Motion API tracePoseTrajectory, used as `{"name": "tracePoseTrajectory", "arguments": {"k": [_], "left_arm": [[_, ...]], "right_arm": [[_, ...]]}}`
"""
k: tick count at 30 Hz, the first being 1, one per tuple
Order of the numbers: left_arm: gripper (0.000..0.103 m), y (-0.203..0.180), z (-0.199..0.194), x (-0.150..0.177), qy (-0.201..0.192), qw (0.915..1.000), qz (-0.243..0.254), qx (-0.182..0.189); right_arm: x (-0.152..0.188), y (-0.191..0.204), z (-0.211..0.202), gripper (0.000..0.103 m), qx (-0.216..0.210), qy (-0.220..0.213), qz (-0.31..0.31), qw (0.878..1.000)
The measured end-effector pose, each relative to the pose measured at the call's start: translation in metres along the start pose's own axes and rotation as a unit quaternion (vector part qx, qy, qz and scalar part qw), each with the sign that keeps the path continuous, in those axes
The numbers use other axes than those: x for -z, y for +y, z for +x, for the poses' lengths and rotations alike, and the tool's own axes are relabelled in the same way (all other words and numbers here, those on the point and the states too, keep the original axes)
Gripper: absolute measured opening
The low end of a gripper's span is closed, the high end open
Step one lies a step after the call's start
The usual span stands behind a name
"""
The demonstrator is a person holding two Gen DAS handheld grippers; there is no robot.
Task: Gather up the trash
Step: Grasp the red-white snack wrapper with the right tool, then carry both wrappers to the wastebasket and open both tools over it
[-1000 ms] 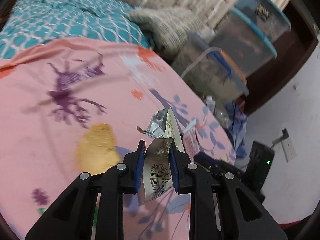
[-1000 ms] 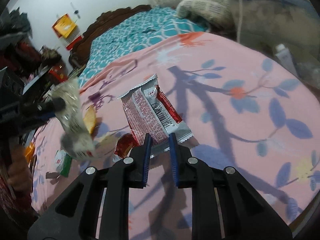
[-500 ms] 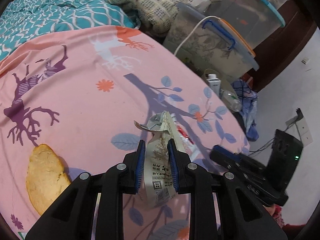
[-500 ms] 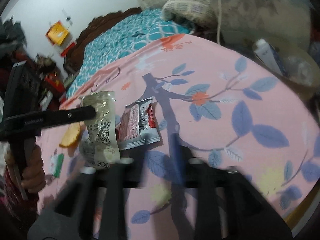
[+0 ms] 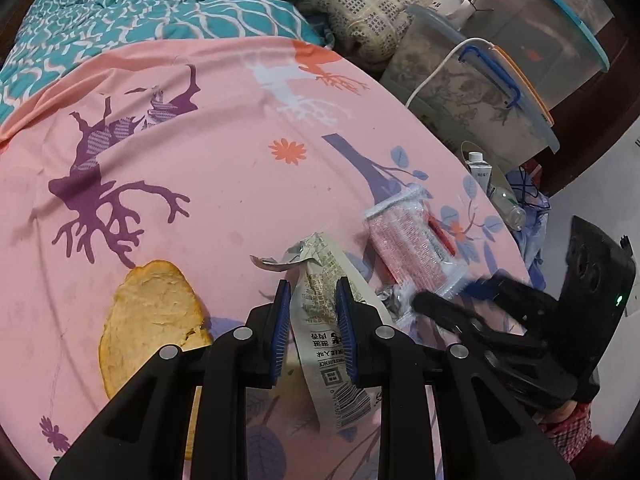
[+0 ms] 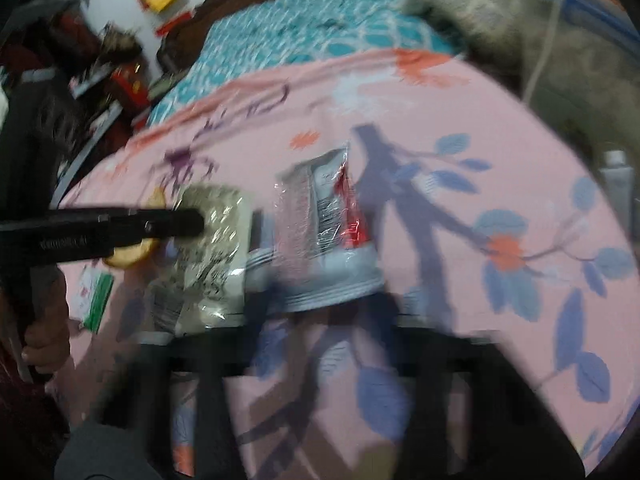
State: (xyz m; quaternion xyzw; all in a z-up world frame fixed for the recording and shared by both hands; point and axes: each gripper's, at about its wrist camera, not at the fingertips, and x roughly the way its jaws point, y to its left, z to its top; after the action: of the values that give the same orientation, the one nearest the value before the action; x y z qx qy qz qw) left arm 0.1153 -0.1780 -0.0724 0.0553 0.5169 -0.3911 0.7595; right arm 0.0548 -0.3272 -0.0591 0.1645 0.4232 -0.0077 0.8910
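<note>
On the pink bedsheet [image 5: 240, 184], the red wrapper [image 5: 412, 240] ahead of the closing, blurred right gripper [image 5: 452, 300] could be missed while the beige wrapper [image 5: 320, 312] is pinched by the left gripper [image 5: 310, 320].

Glossy foil wrapper [image 5: 412, 240], seemingly matt cloth sheet [image 5: 224, 184]

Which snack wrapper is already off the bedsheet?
The beige printed wrapper, clamped in the left gripper. The red-and-silver wrapper lies flat on the pink sheet.
</note>
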Motion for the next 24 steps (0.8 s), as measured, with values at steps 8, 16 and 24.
{"name": "tracePoseTrajectory", "arguments": {"k": [8, 16, 24], "left_arm": [[0.022, -0.032, 0.007, -0.028, 0.008, 0.9994, 0.028, 0.018], [0.022, -0.134, 0.036, -0.094, 0.012, 0.9928, 0.101, 0.062], [0.022, -0.264, 0.1, -0.168, 0.032, 0.9799, 0.165, 0.108]], "right_arm": [[0.0, -0.041, -0.035, 0.011, 0.026, -0.069, 0.052, 0.996], [0.008, -0.137, -0.099, 0.011, 0.088, -0.149, 0.144, 0.974], [0.014, -0.239, -0.147, 0.01, 0.161, -0.184, 0.206, 0.948]]}}
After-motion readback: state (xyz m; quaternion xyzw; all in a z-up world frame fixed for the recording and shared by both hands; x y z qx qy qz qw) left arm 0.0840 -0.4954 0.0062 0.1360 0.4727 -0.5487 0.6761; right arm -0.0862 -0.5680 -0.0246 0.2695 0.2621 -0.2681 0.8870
